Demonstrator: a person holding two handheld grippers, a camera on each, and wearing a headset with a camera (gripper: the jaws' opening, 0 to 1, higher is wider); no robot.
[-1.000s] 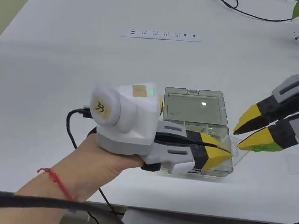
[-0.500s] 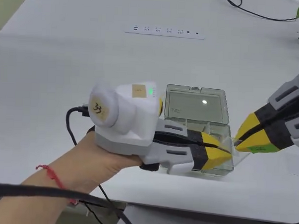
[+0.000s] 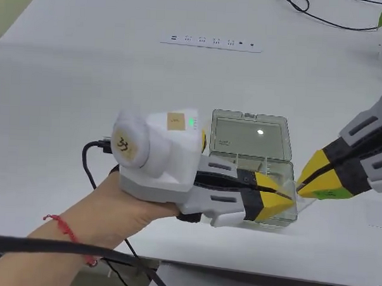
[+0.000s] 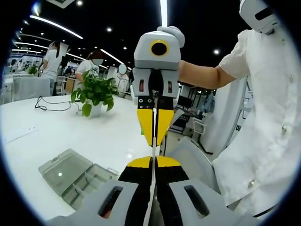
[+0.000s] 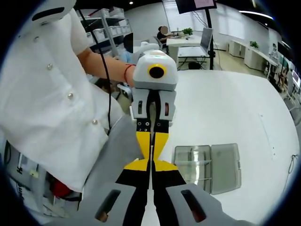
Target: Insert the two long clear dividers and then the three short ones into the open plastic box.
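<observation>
The clear plastic box (image 3: 266,162) lies open on the white table, its lid (image 3: 250,134) flat behind it. My left gripper (image 3: 289,199) reaches from the left over the box's front right corner. My right gripper (image 3: 301,184) comes in from the right, and the two tips meet. A thin clear divider (image 3: 306,200) sits edge-on between them, and both grippers are shut on it. In the left gripper view my own jaws (image 4: 153,162) press on that strip and the right gripper (image 4: 154,139) faces them. The right gripper view has the box (image 5: 207,167) beside my shut jaws (image 5: 151,165).
A white power strip (image 3: 211,41) lies at the far side of the table, and a black cable (image 3: 311,15) runs at the back right. A potted plant (image 4: 94,94) stands further along the table. The table's front edge is just below the box.
The right gripper was open a second ago. It has moved left to the left gripper's tip and shut there. The left gripper has stayed over the box.
</observation>
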